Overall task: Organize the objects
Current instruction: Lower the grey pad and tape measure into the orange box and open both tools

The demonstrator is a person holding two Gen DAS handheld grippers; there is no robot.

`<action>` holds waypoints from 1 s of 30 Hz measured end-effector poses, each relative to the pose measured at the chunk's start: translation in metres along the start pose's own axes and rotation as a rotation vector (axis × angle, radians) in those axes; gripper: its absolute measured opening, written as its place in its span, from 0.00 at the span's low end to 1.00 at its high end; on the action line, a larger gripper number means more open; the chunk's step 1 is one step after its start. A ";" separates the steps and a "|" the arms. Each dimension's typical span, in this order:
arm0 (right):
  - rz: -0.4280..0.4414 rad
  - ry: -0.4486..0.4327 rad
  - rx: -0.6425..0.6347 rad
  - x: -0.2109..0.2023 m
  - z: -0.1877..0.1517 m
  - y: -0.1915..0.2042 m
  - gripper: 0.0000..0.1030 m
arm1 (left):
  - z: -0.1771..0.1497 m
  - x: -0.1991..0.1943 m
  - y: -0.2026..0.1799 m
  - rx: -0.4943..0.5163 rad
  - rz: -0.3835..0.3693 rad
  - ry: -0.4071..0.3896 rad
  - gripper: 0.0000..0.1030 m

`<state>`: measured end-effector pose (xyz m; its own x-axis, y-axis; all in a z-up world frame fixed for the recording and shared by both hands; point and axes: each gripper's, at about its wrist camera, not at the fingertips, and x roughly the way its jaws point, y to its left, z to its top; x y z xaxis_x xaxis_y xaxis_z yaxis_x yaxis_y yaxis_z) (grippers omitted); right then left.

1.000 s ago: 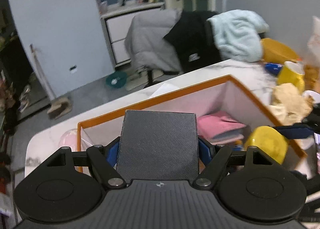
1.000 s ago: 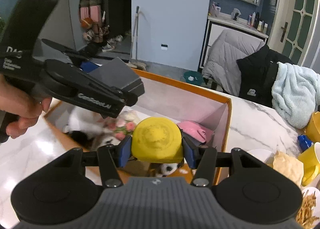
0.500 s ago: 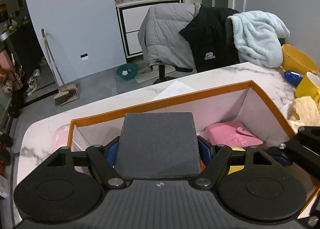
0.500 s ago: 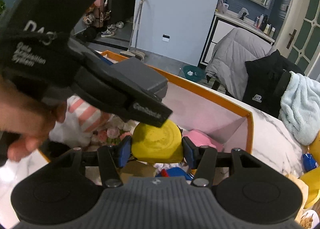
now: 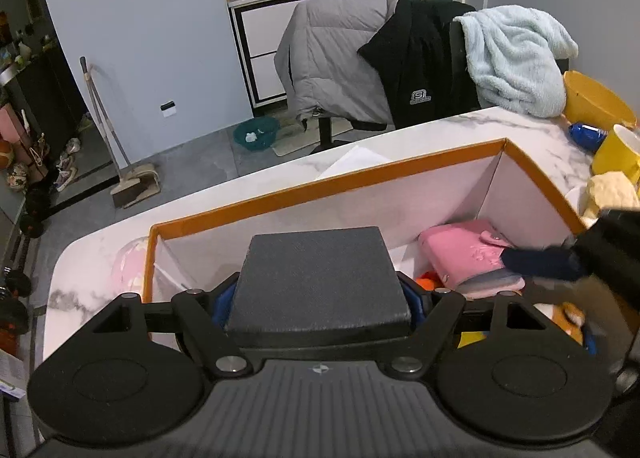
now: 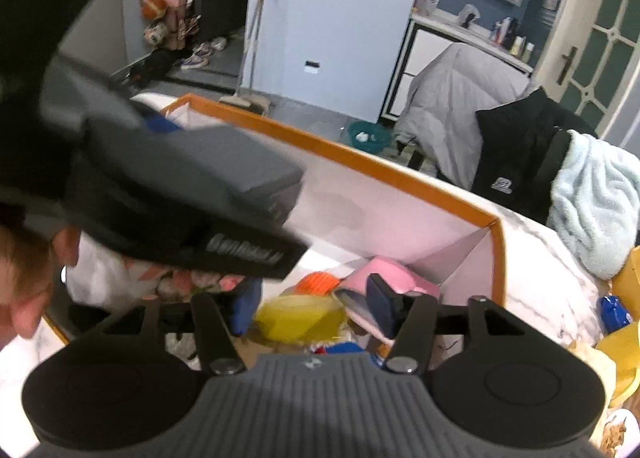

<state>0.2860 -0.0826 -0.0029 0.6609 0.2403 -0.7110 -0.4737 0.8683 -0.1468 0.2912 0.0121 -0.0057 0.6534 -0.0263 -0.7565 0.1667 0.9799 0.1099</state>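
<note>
Claws over one orange-rimmed box [image 5: 328, 183] on the table [image 5: 532, 130].
Left claw [image 5: 318, 298] clenches one grey block [image 5: 320, 278]; right claw [image 6: 316, 308] gapes, released, one yellow piece [image 6: 300, 316] lying inside, one pink pouch [image 5: 464, 254] at 2 o'clock.

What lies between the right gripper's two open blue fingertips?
In the right wrist view, a yellow plastic dome-shaped object lies between the right gripper fingertips, loose among the clutter inside the orange-rimmed cardboard box.

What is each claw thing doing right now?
Left gripper: closed on the dark grey block.
Right gripper: open, holding nothing; the yellow object lies between its fingers.
</note>
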 end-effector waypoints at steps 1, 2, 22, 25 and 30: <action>0.002 -0.004 0.004 -0.002 0.001 -0.001 0.64 | -0.001 -0.001 0.001 0.000 -0.002 -0.004 0.88; 0.002 -0.006 0.006 -0.003 0.001 -0.001 0.64 | -0.002 -0.003 0.002 -0.004 -0.007 -0.005 0.88; -0.036 0.003 0.045 -0.042 -0.006 -0.010 0.64 | 0.000 -0.068 0.018 0.013 -0.013 -0.068 0.99; -0.047 0.014 0.053 -0.049 -0.008 -0.010 0.64 | -0.001 -0.077 0.023 0.007 -0.004 -0.072 0.99; -0.053 0.001 0.050 -0.068 -0.007 -0.007 0.65 | 0.000 -0.097 0.028 -0.018 0.017 -0.086 0.99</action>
<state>0.2405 -0.1083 0.0419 0.6836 0.1931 -0.7039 -0.4083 0.9005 -0.1494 0.2324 0.0422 0.0703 0.7175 -0.0260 -0.6961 0.1422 0.9837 0.1098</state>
